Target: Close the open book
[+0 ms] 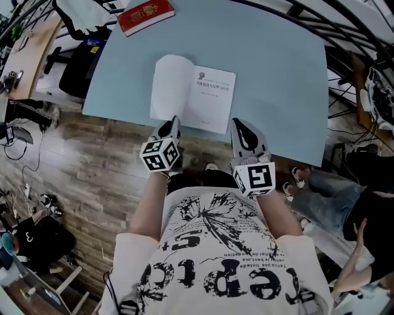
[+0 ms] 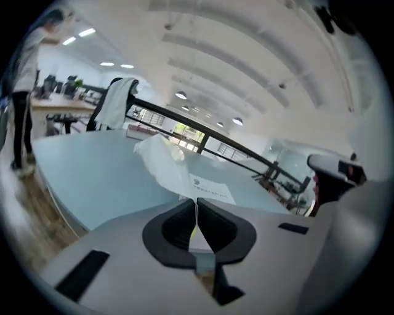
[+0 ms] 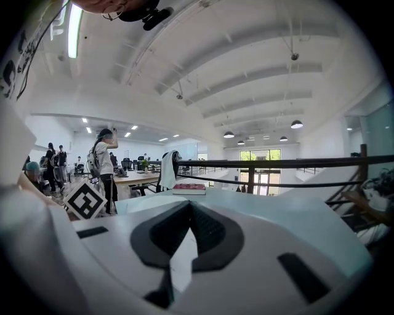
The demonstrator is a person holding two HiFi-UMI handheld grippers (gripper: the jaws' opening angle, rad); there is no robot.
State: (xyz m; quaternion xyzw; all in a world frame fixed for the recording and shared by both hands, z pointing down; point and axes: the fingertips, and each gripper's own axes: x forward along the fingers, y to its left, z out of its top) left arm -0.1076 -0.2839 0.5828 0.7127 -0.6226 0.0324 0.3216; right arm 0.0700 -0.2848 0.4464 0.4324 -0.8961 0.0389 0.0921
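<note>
The left tool (image 1: pixel 173 122) was clenched on the near edge of the open book's (image 1: pixel 209 95) raised left page. The right tool (image 1: pixel 241 125), clenched empty, was just beside its near right corner.

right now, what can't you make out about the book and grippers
- Print on the book: too small in the head view, blurred in the left gripper view.
- Whether the left gripper holds a page: jaws shut at the book's edge, a page too thin to see.
- Book in the right gripper view: hidden behind the right gripper body.
- Title of the red book: too small, head view.
</note>
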